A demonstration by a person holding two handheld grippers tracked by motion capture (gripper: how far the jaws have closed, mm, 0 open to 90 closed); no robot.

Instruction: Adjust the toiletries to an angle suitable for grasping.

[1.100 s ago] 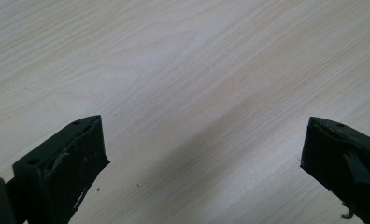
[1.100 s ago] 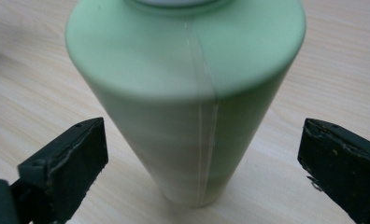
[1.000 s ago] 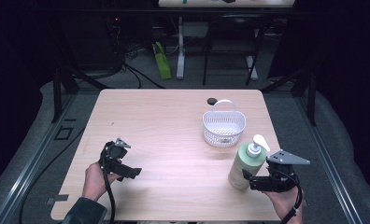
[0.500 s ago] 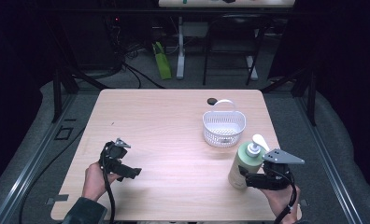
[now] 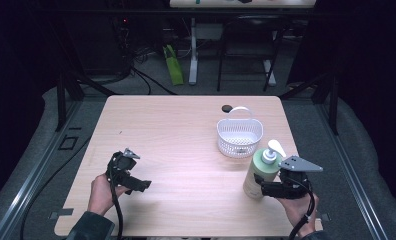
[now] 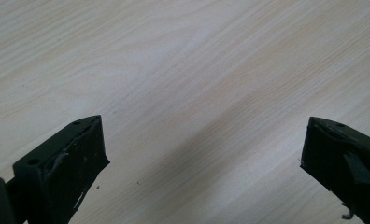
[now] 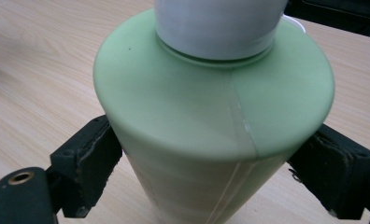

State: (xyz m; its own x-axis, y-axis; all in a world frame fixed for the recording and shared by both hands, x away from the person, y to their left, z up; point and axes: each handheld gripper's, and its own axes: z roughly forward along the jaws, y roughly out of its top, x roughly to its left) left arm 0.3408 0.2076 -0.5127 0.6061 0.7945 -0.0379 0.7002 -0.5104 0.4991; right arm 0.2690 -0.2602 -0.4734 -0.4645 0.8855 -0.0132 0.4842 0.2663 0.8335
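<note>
A pale green pump bottle (image 5: 259,176) with a white pump head stands upright at the table's right front. My right gripper (image 5: 264,189) reaches in level from the right, and its jaws have just been closing on the bottle's lower body. In the right gripper view the green bottle (image 7: 211,93) sits between both pads (image 7: 90,161), which press on its sides; right gripper (image 7: 211,175). My left gripper (image 5: 142,184) is held at the left front, open over bare wood. The left gripper view has its jaws wide apart, left gripper (image 6: 202,156), with nothing between them.
A white plastic basket (image 5: 239,136) with a handle stands just behind the bottle. A small black round thing (image 5: 227,107) lies beyond it near the table's far edge (image 5: 191,96). Dark floor, cables and stands surround the table.
My right gripper has edged left against the bottle and its jaws have drawn in around it. The left hand has kept still.
</note>
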